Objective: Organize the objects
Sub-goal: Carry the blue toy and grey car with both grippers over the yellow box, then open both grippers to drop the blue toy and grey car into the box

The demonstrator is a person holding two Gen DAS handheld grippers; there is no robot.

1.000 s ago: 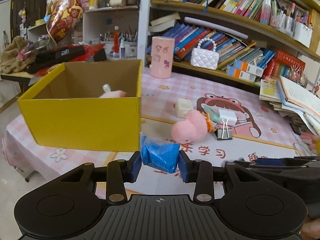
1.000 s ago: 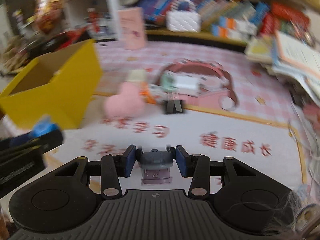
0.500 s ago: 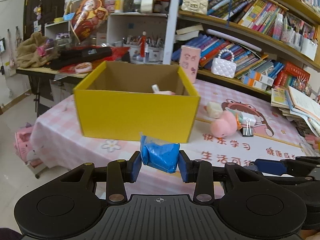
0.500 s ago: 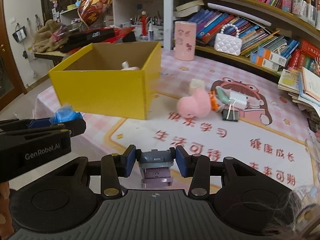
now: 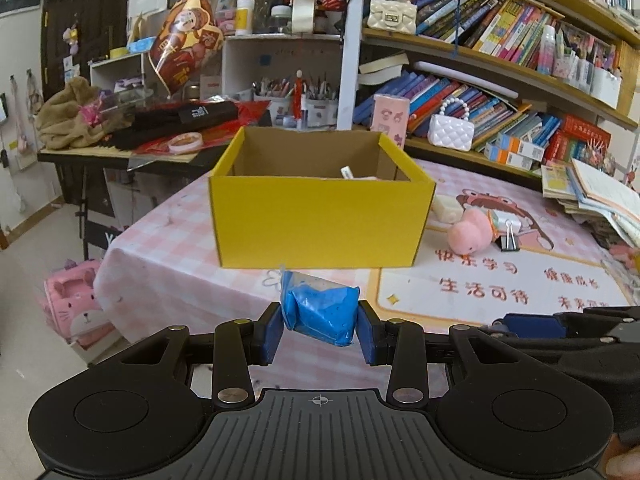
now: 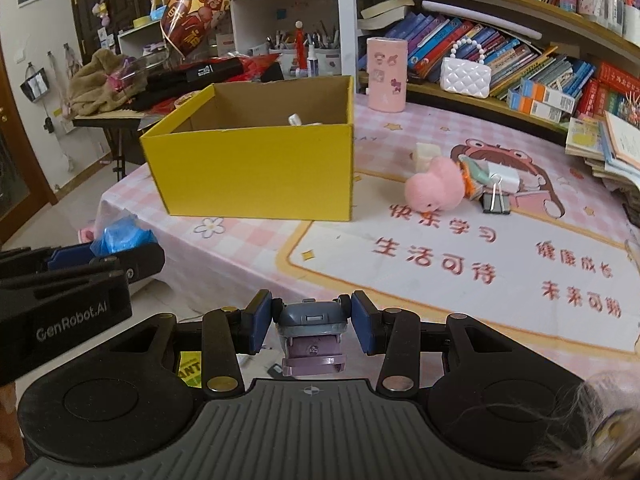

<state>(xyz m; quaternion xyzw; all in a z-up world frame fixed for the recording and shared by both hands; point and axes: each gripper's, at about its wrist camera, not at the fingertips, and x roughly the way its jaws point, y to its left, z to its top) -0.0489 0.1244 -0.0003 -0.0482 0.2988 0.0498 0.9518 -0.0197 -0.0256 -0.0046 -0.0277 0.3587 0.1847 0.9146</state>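
Observation:
My left gripper (image 5: pixel 322 326) is shut on a blue plastic packet (image 5: pixel 322 311), held in the air in front of the table's near edge. An open yellow cardboard box (image 5: pixel 320 224) stands on the table beyond it, with a white item inside. My right gripper (image 6: pixel 307 323) is shut on a small grey and purple toy car (image 6: pixel 310 330), also held off the near edge. A pink plush toy (image 6: pixel 434 190), a cream block (image 6: pixel 425 155), a black binder clip (image 6: pixel 495 200) and a white charger (image 6: pixel 502 174) lie right of the box (image 6: pixel 256 172).
A pink cup (image 6: pixel 386 74) and a white quilted handbag (image 6: pixel 465 72) stand at the back by bookshelves. Stacked books (image 5: pixel 600 196) lie at the right edge. A cluttered side desk (image 5: pixel 132 136) stands at left. A pink cat-face case (image 5: pixel 82 308) is on the floor.
Both grippers have pulled back from the table with their loads. The yellow box and the loose items now look farther away and more centred.

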